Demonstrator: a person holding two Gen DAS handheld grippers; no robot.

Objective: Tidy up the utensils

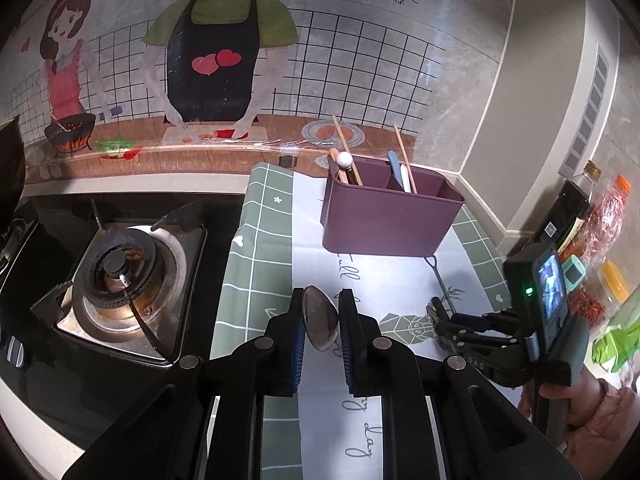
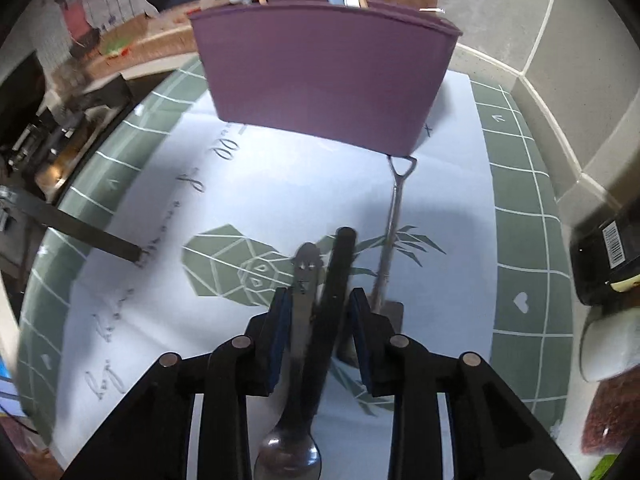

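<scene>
A purple utensil caddy (image 1: 384,216) (image 2: 320,80) stands on the mat at the back, with chopsticks, a white-knobbed utensil and blue and white handles in it. My left gripper (image 1: 322,296) is shut on the bowl of a metal spoon (image 1: 320,320), tip up, above the mat. To its right, my right gripper (image 1: 440,320) (image 2: 319,296) points steeply down at the mat. Its pads close on a metal spoon (image 2: 304,280) and a black-handled utensil (image 2: 338,264) side by side, the spoon's bowl near the camera. A shovel-shaped metal spoon (image 2: 390,232) lies on the mat just right of it, handle towards the caddy.
A gas burner (image 1: 120,272) sits left of the green-and-white mat (image 1: 256,240). Bottles and jars (image 1: 576,208) crowd the right edge by the wall, with a black bottle (image 2: 600,264) close to my right gripper. A dark bar (image 2: 100,236) reaches in over the mat from the left.
</scene>
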